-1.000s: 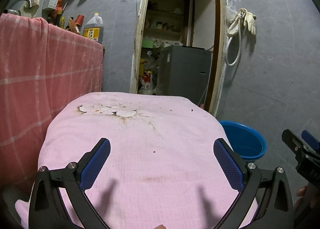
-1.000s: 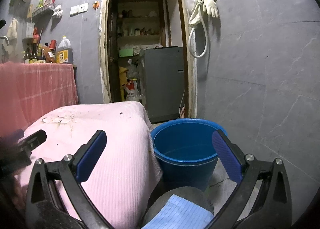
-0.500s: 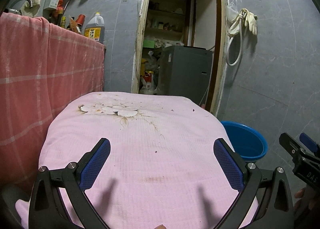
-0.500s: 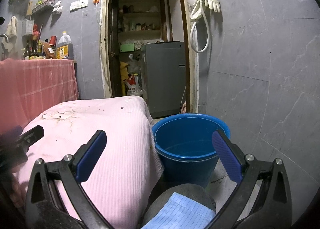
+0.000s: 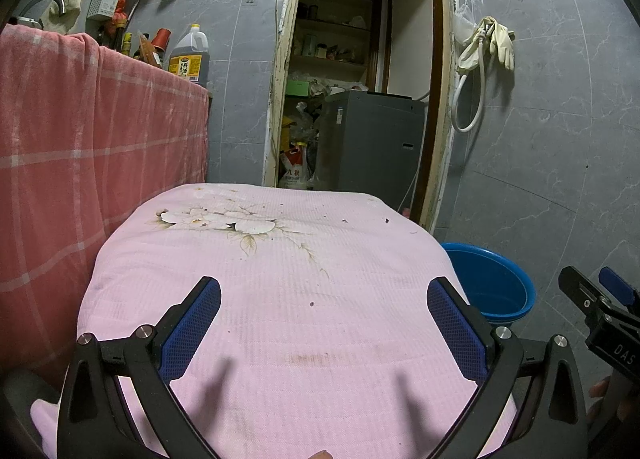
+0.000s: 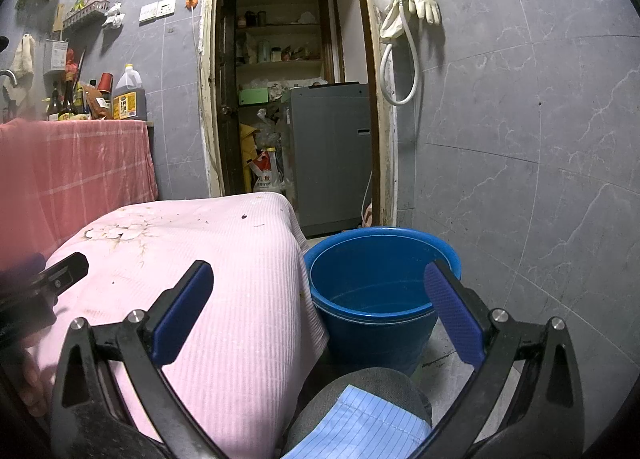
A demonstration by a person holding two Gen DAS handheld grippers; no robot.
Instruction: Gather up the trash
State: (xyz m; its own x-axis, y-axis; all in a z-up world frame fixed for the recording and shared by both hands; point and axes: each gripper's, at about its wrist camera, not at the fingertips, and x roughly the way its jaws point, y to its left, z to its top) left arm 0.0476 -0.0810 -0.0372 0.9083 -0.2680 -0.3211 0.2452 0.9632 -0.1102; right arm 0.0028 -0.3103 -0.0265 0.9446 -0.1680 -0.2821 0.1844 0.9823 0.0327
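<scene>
A low table under a pink cloth [image 5: 304, 299] carries small dark scraps [image 5: 344, 220] near its far edge and one crumb [image 5: 311, 303] nearer me. My left gripper [image 5: 324, 319] hovers open over the cloth's near half, nothing between its blue pads. A blue bucket [image 6: 376, 291] stands on the floor just right of the table, also visible in the left wrist view as the bucket [image 5: 492, 291]. My right gripper [image 6: 318, 307] is open, straddling the table's right edge and the bucket. The right gripper [image 5: 600, 307] also shows at the left view's right edge.
A counter draped in red checked cloth [image 5: 80, 139] rises left of the table, with bottles [image 5: 188, 55] on it. Behind is an open doorway [image 5: 360, 99] with a grey appliance [image 6: 332, 155]. Grey tiled wall [image 6: 520, 139] on the right. A knee with blue-lined fabric [image 6: 360, 419] sits below my right gripper.
Both views have tilted slightly; the table and bucket sit a little lower in frame. Both grippers stay open and empty.
</scene>
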